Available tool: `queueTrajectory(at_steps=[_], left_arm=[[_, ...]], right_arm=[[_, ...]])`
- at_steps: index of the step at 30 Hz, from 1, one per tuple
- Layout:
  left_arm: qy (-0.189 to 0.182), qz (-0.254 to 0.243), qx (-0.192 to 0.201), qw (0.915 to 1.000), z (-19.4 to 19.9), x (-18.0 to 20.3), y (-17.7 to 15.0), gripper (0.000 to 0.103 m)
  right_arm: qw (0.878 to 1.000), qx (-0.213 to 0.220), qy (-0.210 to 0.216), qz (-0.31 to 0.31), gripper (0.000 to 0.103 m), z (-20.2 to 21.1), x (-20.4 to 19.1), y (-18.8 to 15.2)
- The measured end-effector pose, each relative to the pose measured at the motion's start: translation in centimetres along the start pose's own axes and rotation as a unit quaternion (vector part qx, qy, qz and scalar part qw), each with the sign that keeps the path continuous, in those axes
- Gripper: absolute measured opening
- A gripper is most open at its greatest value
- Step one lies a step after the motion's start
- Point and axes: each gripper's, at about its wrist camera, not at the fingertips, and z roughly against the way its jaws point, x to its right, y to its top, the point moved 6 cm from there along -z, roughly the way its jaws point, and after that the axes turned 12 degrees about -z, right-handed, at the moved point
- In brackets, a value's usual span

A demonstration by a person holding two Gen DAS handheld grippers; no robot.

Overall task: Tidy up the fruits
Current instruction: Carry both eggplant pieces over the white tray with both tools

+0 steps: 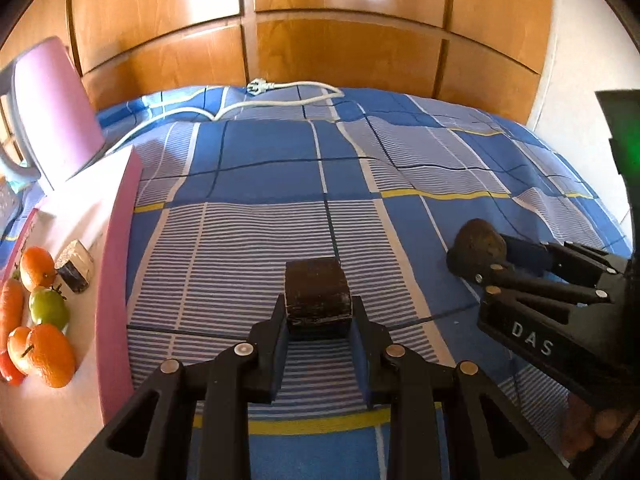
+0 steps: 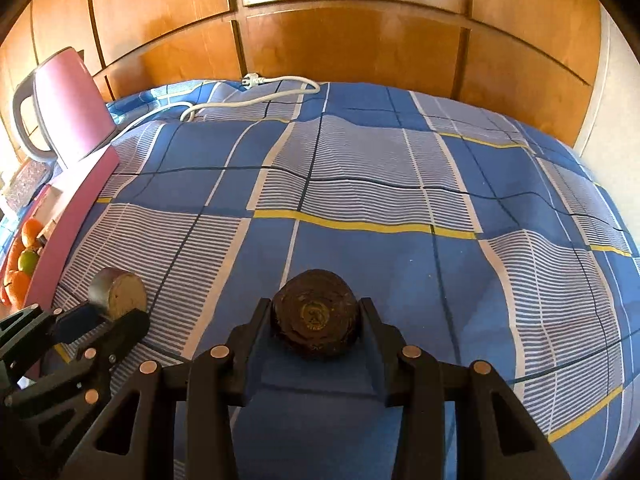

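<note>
Gripping a dark, flat-ended cylindrical chunk (image 1: pixel 318 298) in the left claw (image 1: pixel 319 320), fingers closed snugly on its sides, pale cut face (image 2: pixel 127 295) turned toward the right camera. Clamping a dark round avocado-like fruit (image 2: pixel 314 318) in the right claw (image 2: pixel 316 320), jaws narrowed onto its flanks. Hovering both above the blue checked bedspread (image 1: pixel 280 168), probably carrying toward the pink-rimmed tray (image 1: pixel 118 264) at left, already holding oranges (image 1: pixel 50 354), a green fruit (image 1: pixel 48 308), a carrot (image 1: pixel 11 304) and another cut chunk (image 1: pixel 75 266). Leaving the pink kettle (image 1: pixel 60 108) and white cable (image 1: pixel 280 98) well clear.
</note>
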Motion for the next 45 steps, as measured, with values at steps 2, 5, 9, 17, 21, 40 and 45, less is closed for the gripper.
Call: queueTrajectory(at_steps=[2, 5, 9, 17, 21, 40, 45], left_arm=[[-0.002, 0.0, 0.003, 1.0, -0.1, 0.1, 0.0, 0.028], [0.004, -0.01, 0.004, 0.9999, -0.1, 0.3, -0.1, 0.028], [0.008, -0.013, 0.003, 0.9999, 0.0, 0.3, -0.1, 0.028], [0.014, -0.02, 0.002, 0.9997, 0.1, 0.4, -0.2, 0.028], [0.019, -0.027, 0.003, 0.9994, 0.2, 0.6, -0.3, 0.028], [-0.003, -0.007, -0.02, 0.9998, 1.1, 0.2, -0.5, 0.027], [-0.005, 0.0, -0.014, 0.9999, 2.1, -0.1, -0.4, 0.027]], right_arm=[[1.0, 0.017, -0.003, 0.001, 0.044, 0.0, -0.1, -0.1], [1.0, 0.024, -0.003, 0.001, 0.044, 0.0, 0.0, -0.1], [1.0, 0.025, 0.005, -0.014, 0.045, 0.0, 0.2, -0.1], [0.999, 0.034, 0.004, -0.004, 0.044, 0.2, 0.1, -0.3], [0.999, 0.036, 0.006, -0.005, 0.044, 0.3, 0.1, -0.3], [1.0, 0.024, 0.008, -0.008, 0.044, 0.7, 0.0, -0.6], [0.999, 0.014, 0.023, -0.028, 0.043, 1.6, 0.2, -1.2]])
